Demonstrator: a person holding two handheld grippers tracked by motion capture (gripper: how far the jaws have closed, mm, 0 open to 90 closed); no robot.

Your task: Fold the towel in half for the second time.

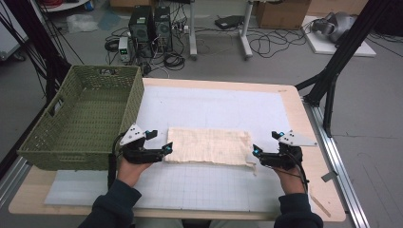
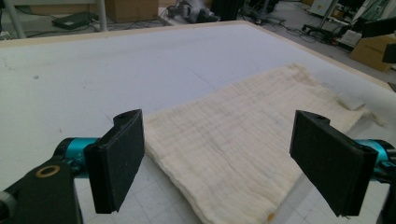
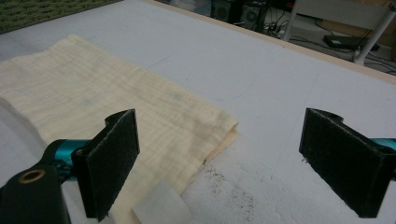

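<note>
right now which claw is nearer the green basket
Left. The left claw sits beside the green basket; the right claw is across the cloth.

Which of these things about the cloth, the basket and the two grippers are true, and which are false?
1. The cream folded cloth lies flat on the white mat. True.
2. The green wicker basket holds the cloth. False: the cloth lies on the mat, beside the basket.
3. The left gripper has its fingers open. True.
4. The right gripper is clamped on the cloth. False: its fingers stand wide apart at the cloth's end, holding nothing.
5. The basket stands at the table's right side. False: it stands at the left, by the left gripper.
</note>
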